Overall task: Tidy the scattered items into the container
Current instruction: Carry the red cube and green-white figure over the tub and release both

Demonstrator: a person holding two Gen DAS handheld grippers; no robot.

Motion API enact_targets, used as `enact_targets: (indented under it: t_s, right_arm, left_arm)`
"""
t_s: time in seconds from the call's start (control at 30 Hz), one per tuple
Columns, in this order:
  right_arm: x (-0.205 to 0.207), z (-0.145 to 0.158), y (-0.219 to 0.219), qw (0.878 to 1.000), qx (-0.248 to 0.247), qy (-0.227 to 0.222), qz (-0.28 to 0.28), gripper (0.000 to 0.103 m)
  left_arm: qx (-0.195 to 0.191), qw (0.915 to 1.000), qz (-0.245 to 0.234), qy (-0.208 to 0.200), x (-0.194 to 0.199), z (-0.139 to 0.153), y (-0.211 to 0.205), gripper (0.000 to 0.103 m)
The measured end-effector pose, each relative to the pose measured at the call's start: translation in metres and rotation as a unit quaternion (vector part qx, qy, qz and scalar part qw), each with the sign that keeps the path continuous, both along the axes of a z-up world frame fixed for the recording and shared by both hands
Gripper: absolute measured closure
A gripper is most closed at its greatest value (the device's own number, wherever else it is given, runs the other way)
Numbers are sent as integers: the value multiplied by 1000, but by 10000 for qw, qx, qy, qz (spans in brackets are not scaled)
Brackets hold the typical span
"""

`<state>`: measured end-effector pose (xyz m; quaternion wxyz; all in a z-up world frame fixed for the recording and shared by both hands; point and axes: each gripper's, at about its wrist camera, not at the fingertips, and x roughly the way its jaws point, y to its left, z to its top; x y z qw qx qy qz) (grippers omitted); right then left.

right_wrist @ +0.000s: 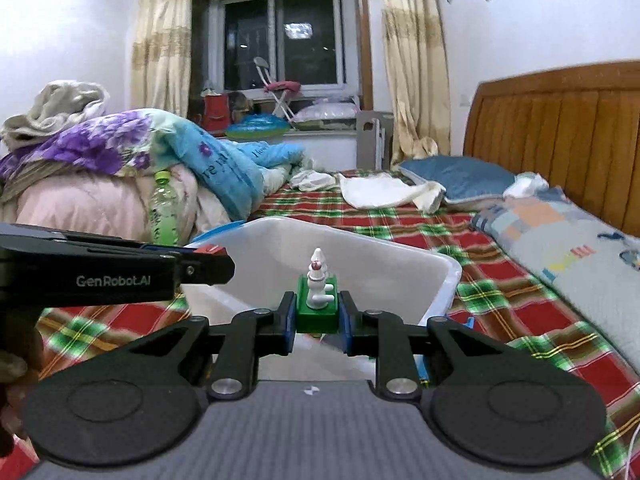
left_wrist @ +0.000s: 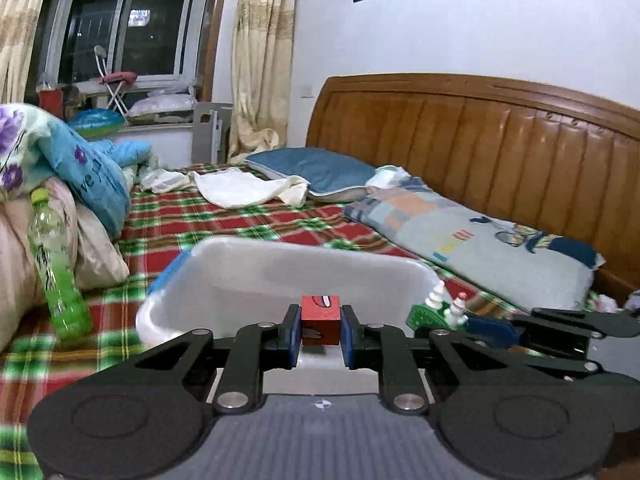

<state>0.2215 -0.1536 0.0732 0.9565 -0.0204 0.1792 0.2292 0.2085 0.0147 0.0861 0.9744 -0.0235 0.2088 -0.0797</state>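
Note:
A white plastic bin sits on the plaid bed; it also shows in the right wrist view. My left gripper is shut on a red cube and holds it over the bin's near rim. My right gripper is shut on a green toy with white figures and holds it over the bin. That toy also shows at the right of the left wrist view, and the red cube shows at the left of the right wrist view.
A green drink bottle leans on piled bedding left of the bin. Pillows and a white cloth lie on the plaid sheet. A wooden headboard stands at the right.

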Motion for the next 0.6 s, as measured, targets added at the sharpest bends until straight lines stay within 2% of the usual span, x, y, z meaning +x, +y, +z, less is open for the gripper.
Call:
enact_targets:
  t_s: [0.27, 0.33, 0.37, 0.43, 0.47, 0.5, 0.6]
  right_arm:
    - [32, -11, 0, 9989, -53, 423, -199, 79]
    - [38, -14, 0, 9980, -61, 586, -209, 77]
    - [40, -16, 0, 9977, -84, 639, -210, 77]
    - [39, -17, 1, 9978, -196, 591, -240, 60]
    - [37, -16, 1, 9980, -242, 533, -241, 55]
    - [35, -15, 1, 9982, -272, 466, -250, 50]
    - [30, -10, -2, 9987, -217, 384, -268, 49]
  left_arm:
    - [222, 9993, 170, 243, 39, -10, -11, 80]
    - [185, 9992, 249, 267, 39, -14, -10, 76]
    - [145, 9992, 268, 259, 38, -15, -9, 71]
    - [125, 9992, 341, 173, 34, -13, -7, 55]
    - [99, 9992, 345, 148, 33, -12, -5, 43]
    - [51, 9994, 331, 115, 30, -11, -3, 40]
    - [-123, 9996, 256, -10, 17, -5, 1, 40]
